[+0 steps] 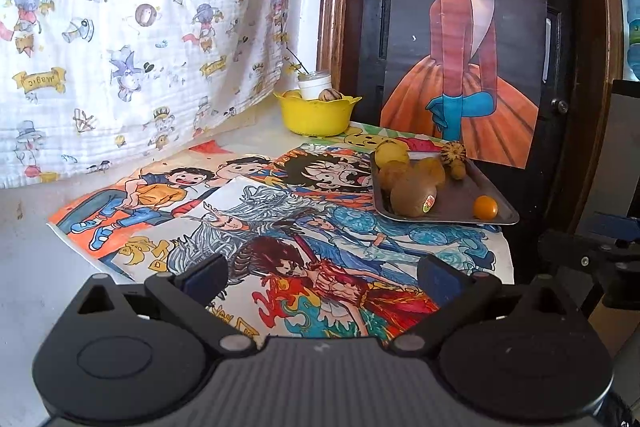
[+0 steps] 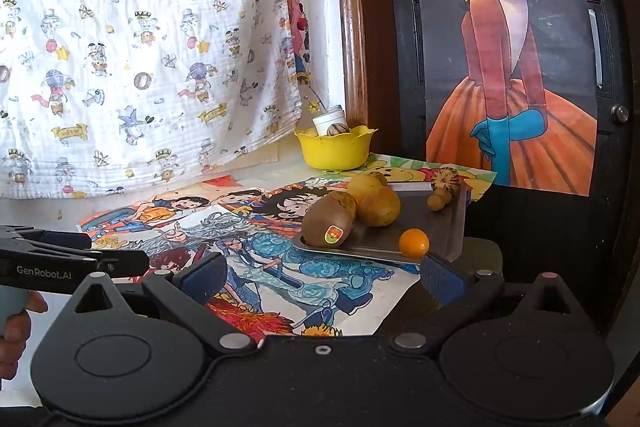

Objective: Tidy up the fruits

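**Fruit waits on the tray, both grippers empty**

My left gripper [image 1: 320,277] and right gripper [image 2: 320,275] are spread wide, grasping nothing. The kiwi [image 2: 329,222] sits at the metal tray [image 2: 372,247] front edge beside a small orange fruit [image 2: 414,241]. I judge the kiwi soft and light: pinch across its middle, gently.

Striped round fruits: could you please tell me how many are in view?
2. One striped fruit sits at the far end of the metal tray; another striped fruit rests inside the yellow bowl. More may be hidden in the bowl.
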Available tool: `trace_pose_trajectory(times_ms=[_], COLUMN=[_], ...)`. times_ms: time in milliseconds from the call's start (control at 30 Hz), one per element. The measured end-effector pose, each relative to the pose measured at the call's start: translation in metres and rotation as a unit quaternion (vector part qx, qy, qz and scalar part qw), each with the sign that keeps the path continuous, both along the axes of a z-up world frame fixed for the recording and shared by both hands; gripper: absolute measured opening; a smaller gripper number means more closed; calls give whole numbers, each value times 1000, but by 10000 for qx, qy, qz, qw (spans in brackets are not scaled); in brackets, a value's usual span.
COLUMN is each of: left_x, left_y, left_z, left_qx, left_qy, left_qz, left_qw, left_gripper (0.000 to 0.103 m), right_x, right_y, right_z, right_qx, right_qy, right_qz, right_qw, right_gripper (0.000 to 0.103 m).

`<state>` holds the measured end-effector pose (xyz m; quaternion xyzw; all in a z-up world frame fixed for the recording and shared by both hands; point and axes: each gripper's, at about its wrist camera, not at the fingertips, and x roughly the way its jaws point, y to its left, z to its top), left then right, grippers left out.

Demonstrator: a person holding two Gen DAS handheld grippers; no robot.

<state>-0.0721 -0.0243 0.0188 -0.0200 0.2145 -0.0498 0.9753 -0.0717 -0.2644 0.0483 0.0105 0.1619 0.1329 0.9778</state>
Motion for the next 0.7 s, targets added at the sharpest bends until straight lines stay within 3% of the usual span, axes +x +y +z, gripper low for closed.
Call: trace_pose_trajectory(times_ms=[700], left_x=[-2], left_y=[1], left_z=[-1], left_qx=[-33], left_qy=[26], left_qz=[-6], left_qw=[10000], left_gripper=[103], right_x=[-1], right_y=[0], right_z=[0], right_qx=[1], right_qy=[6], right_qz=[0], right_qw=[10000], right_gripper=[102])
